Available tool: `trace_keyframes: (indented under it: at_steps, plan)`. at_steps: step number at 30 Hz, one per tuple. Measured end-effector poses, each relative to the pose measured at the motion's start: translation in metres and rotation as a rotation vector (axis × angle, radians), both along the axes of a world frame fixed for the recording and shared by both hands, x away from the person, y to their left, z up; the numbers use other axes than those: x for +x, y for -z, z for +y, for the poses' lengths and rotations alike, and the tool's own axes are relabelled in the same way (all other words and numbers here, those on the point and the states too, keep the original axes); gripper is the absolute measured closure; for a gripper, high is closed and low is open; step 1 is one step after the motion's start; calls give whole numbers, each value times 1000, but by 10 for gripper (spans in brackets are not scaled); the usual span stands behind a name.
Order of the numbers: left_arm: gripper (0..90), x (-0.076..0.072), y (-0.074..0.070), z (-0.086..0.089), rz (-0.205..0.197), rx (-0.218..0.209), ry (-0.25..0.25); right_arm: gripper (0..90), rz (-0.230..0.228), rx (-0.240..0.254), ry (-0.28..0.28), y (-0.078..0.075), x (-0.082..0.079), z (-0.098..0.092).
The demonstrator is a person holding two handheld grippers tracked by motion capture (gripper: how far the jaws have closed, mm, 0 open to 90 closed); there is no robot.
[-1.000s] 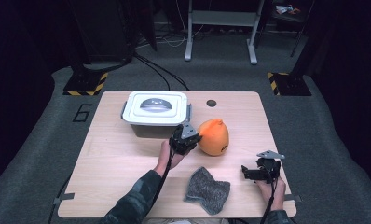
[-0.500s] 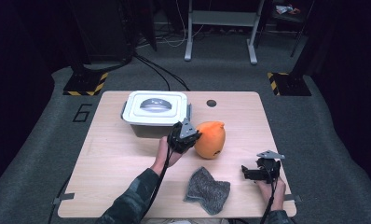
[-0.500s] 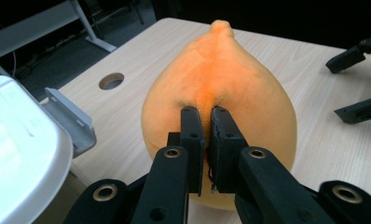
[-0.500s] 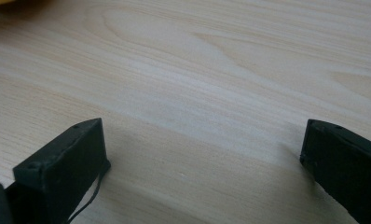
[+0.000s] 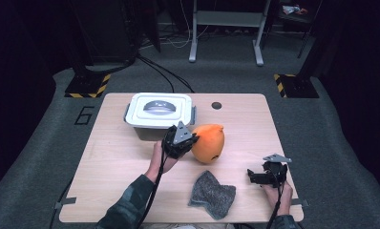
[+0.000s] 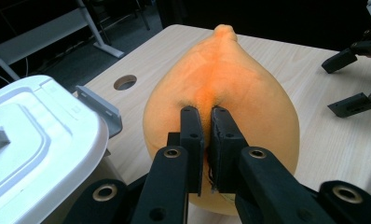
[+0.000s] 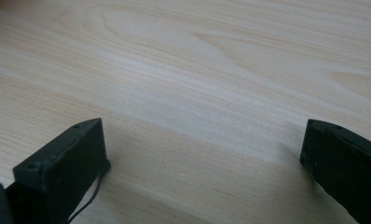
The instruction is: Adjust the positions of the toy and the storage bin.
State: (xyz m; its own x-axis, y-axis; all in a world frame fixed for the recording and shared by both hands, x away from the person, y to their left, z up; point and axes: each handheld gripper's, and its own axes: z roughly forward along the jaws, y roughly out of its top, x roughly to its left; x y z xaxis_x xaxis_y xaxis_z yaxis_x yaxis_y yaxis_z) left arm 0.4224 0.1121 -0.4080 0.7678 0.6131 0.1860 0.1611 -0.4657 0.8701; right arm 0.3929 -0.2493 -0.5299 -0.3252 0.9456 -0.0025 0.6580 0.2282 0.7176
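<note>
The left gripper (image 6: pixel 206 112) is seen with its two black jaws drawn almost together, a fold of the plush skin of the orange, pear-shaped soft toy (image 6: pixel 230 93) being pinched between the pads. In the high view the same left gripper (image 5: pixel 187 142) is held at the toy's left flank, and the orange toy (image 5: pixel 208 143) is found near the middle of the light wooden table (image 5: pixel 111 162), tilted with its narrow tip pointing up and away (whether its base is clear of the tabletop cannot be told). The right gripper (image 5: pixel 256 175) is held low over the table's near right part, well apart from the toy, and its jaws are spread wide with nothing between them but bare wood. Just behind and to the left of the toy, the white rectangular plastic box (image 5: pixel 159 114) is closed by its lid with grey side latches, so its contents are hidden. A crumpled grey knitted cloth (image 5: pixel 211 194) lies between the two hands at the near edge.
</note>
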Motion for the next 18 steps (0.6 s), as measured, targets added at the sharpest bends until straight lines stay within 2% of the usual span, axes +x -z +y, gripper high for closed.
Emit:
trace_keyframes:
  at_steps: [9,18]
  plan:
    - [849,-15,-2,17,-15,25,-9,0,0,0,1,0,0,0]
    - [849,-31,-3,41,-21,29,-33,0,0,0,1,0,0,0]
